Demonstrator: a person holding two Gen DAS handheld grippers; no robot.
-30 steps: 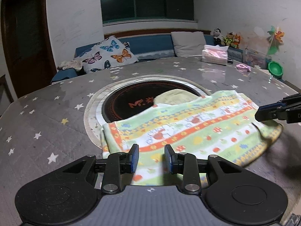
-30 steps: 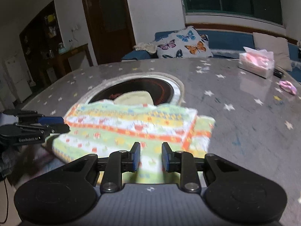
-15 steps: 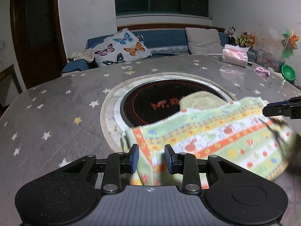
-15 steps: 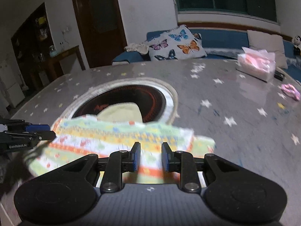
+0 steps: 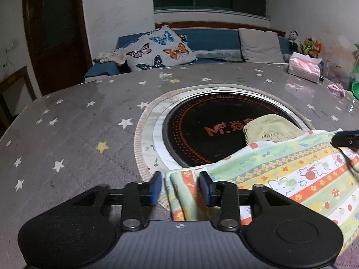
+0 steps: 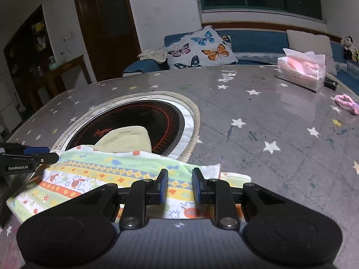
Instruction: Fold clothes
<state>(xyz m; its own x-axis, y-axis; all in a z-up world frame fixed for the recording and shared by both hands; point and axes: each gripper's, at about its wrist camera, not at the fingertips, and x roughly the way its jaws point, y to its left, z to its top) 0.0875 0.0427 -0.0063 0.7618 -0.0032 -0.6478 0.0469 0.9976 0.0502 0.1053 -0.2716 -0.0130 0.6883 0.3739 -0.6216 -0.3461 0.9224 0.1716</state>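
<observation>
On the round table (image 5: 67, 134) with its star-print cover, a striped, patterned cloth (image 5: 303, 174) lies folded at the near edge, its far side reaching over the rim of the black cooktop (image 5: 213, 132) set into the middle. A plain yellow-green piece (image 5: 269, 127) pokes out from under the cloth onto the cooktop. The left gripper (image 5: 180, 187) sits at the cloth's left end with its jaws apart, the bunched edge of the fabric lying between the blue pads, not pinched. The right gripper (image 6: 178, 185) hovers over the cloth's right end, jaws also apart, with fabric showing in the gap; whether the pads touch it cannot be told. Farther back on the table stand a tissue pack (image 6: 301, 71) and a pink hair tie (image 6: 346, 103). A butterfly cushion (image 5: 160, 49) rests on the sofa behind.
</observation>
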